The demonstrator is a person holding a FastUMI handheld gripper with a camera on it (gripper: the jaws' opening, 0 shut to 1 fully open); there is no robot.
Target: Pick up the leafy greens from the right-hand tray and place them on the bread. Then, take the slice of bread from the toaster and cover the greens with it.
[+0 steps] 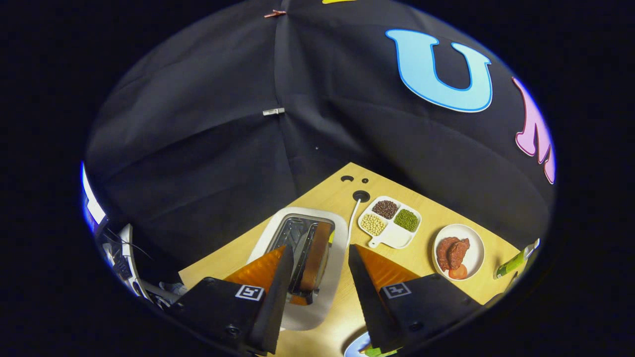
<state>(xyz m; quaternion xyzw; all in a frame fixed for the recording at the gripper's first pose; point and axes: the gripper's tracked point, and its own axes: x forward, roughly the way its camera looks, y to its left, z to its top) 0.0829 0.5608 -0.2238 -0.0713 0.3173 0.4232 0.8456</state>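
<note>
A white toaster [333, 248] lies below me on the wooden table [342, 191], with a brown slice of bread [316, 258] standing in its right slot. My gripper [317, 253] hangs above the toaster, open, and its fingers straddle the slice from above without touching it. Just under the right finger, a blue-rimmed plate [358, 344] peeks out with a bit of leafy greens [378, 351] on it; the rest is hidden by the finger.
Beyond the toaster stands a white divided dish [394, 237] with brown, green and pale beans. To its right is a white plate [474, 250] with meat and a tomato slice. A green-handled tool [513, 262] lies at the far right. A white cable [353, 218] runs to a hole in the table.
</note>
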